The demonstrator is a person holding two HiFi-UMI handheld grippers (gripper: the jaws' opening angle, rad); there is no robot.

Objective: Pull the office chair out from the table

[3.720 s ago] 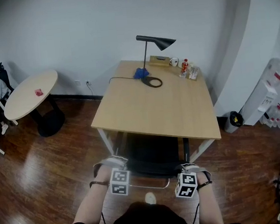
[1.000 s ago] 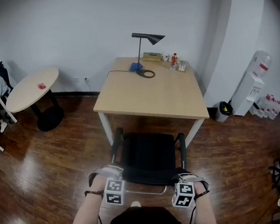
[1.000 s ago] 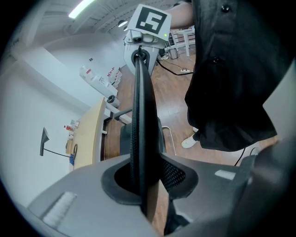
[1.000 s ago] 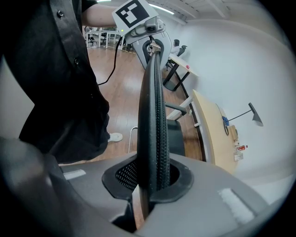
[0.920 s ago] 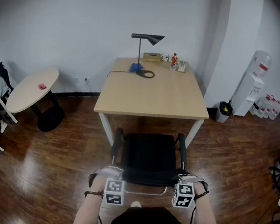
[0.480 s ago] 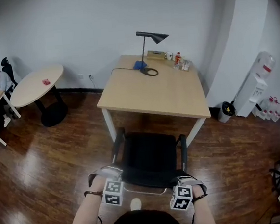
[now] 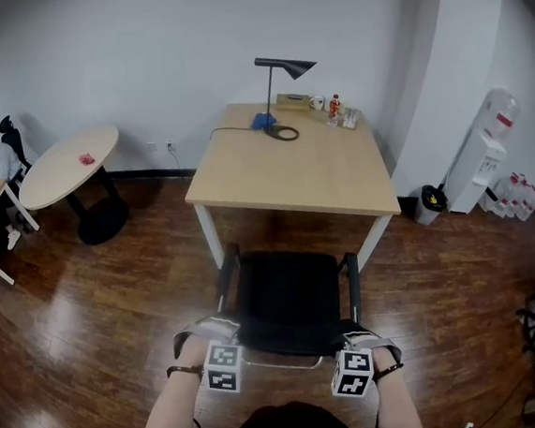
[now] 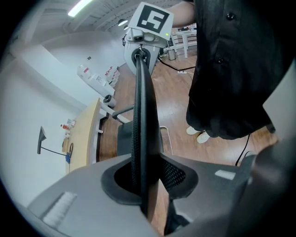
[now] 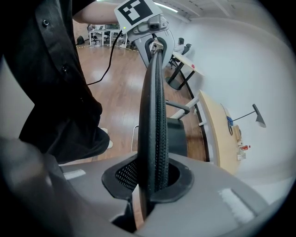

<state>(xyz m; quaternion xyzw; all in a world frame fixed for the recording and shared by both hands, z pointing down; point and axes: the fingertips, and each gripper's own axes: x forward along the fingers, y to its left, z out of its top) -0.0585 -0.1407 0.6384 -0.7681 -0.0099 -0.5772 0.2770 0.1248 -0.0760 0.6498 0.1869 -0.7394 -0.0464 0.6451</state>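
Left gripper (image 8: 141, 185), right gripper (image 9: 155, 180): my jaws narrow, each clamped on the chair (image 7: 289, 296) back's top edge. Chair sits just in front of the table (image 7: 292, 173), seat clear of it. Pull looks nearly done. Count: one chair, one table, one lamp (image 7: 283, 66) on it.

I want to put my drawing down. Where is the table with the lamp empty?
Most of the table is bare, from its near edge by the chair up to the lamp. Only the far edge is crowded: lamp, cups and a bottle.
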